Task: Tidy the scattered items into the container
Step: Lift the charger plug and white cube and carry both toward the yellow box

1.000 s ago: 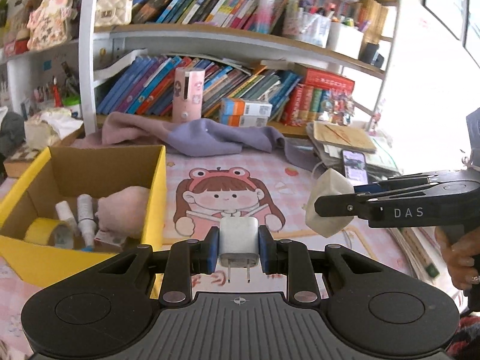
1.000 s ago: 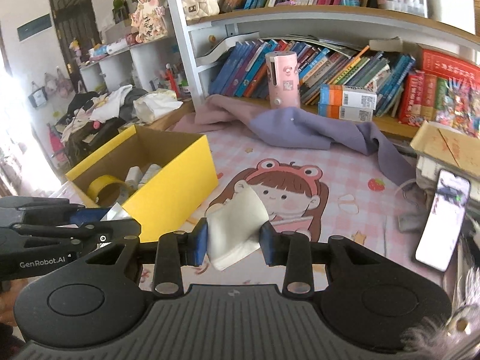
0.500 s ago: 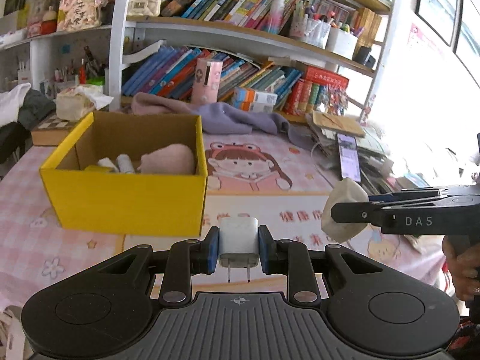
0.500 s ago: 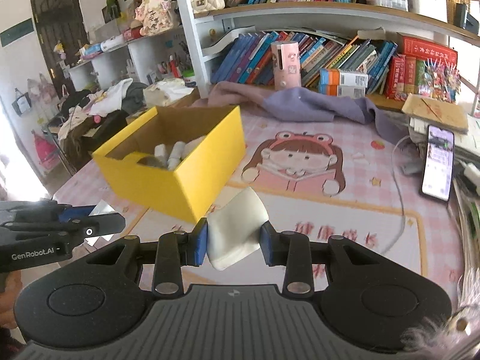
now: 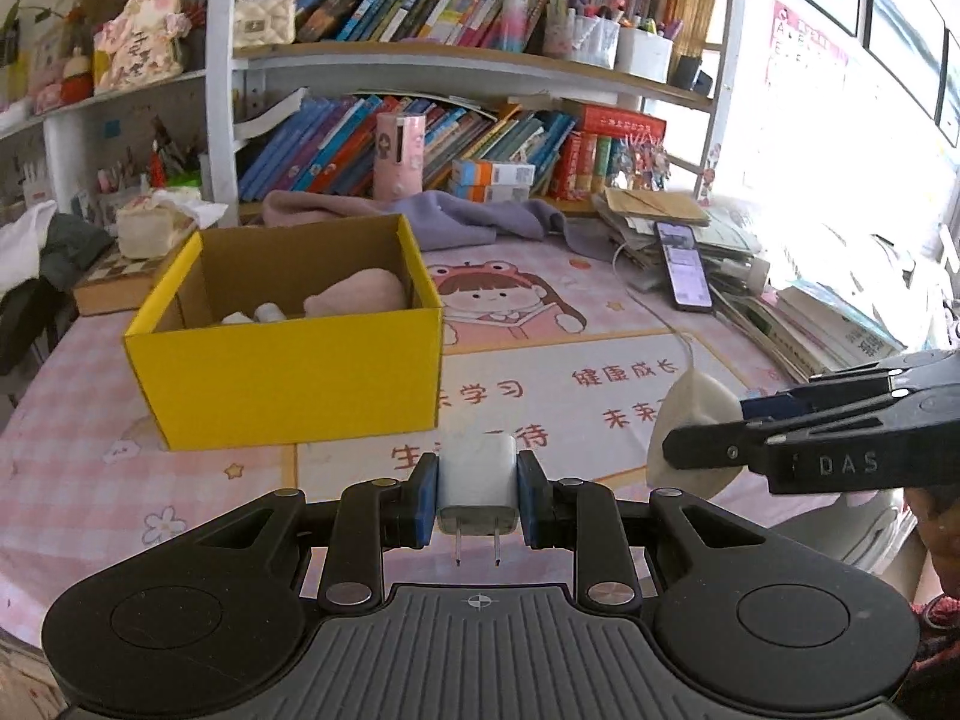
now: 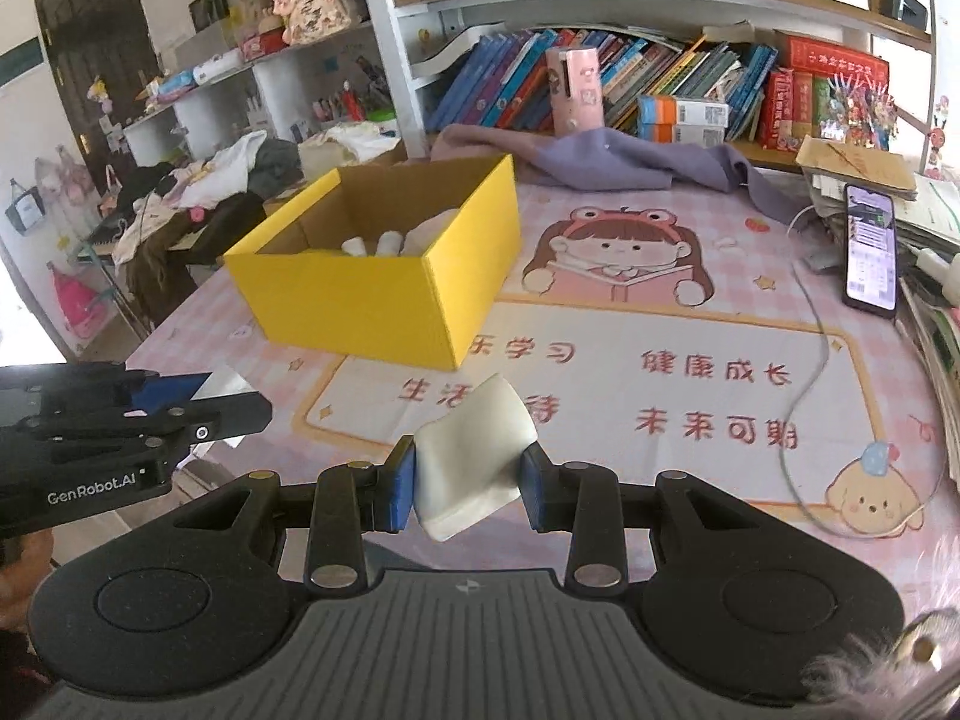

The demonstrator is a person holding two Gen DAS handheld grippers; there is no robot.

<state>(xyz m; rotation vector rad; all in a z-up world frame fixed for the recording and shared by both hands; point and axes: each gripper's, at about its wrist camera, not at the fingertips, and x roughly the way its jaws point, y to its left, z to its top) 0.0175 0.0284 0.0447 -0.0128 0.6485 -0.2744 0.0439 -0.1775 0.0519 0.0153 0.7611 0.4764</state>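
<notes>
My left gripper [image 5: 477,498] is shut on a white plug adapter [image 5: 478,483], its two prongs pointing back at the camera. My right gripper [image 6: 467,480] is shut on a folded white face mask [image 6: 471,456]; that mask [image 5: 690,426] also shows in the left wrist view, at the tip of the right gripper [image 5: 702,450]. The yellow cardboard box [image 5: 288,384] stands open on the table, ahead and to the left of both grippers. Inside it lie a pink pouch [image 5: 354,294] and small white rolls [image 5: 267,313]. In the right wrist view the left gripper [image 6: 240,405] reaches in from the left, near the box [image 6: 372,306].
A pink cartoon mat [image 6: 690,372] covers the table. A phone [image 6: 870,255] and a white cable [image 6: 810,348] lie at the right beside stacked papers [image 5: 828,324]. A purple cloth [image 5: 480,219] lies behind the box, under the bookshelves [image 5: 480,60]. A person's hand [image 5: 942,522] holds the right gripper.
Both grippers have drawn back from the box toward the table's near edge, still holding the adapter and the mask. The box now looks smaller and farther away.
</notes>
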